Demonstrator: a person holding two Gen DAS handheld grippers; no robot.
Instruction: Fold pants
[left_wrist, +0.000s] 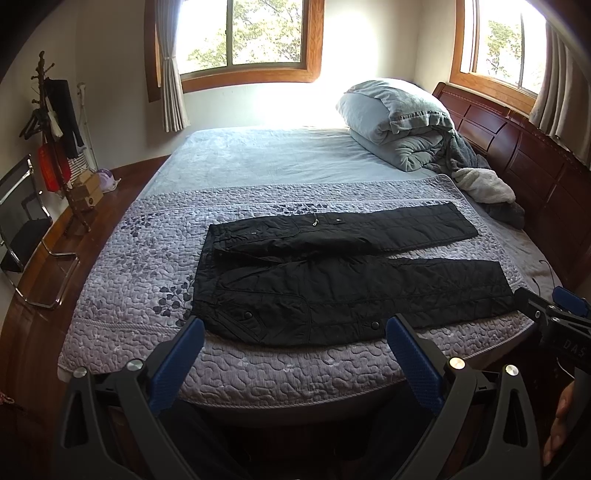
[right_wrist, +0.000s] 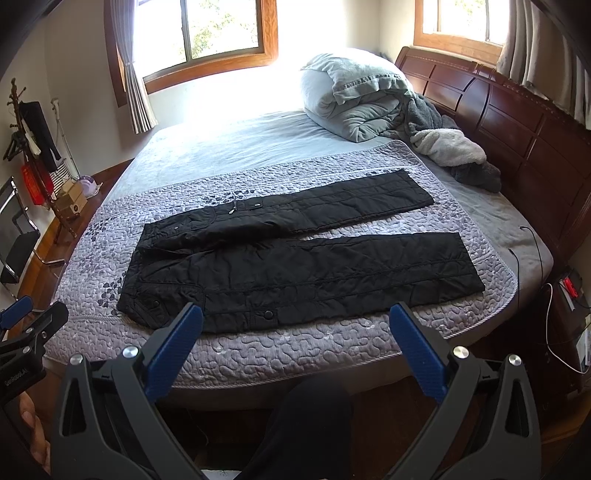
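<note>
Lavender quilted coverlet (left_wrist: 147, 258) across a bed with a dark wooden headboard (left_wrist: 535, 173); from the left wrist, black quilted pants (left_wrist: 332, 288) lie flat on that coverlet, long axis crosswise, waistband away from the headboard, cuffs toward it. Left gripper (left_wrist: 295, 328) gapes wide, holding nothing, just short of the pants' near edge. Right gripper (left_wrist: 546, 306) is cut off here. From the right wrist, same pants (right_wrist: 295, 273), legs splayed apart; right gripper (right_wrist: 295, 314) spread wide and empty; left gripper (right_wrist: 22, 314) only partly seen.
</note>
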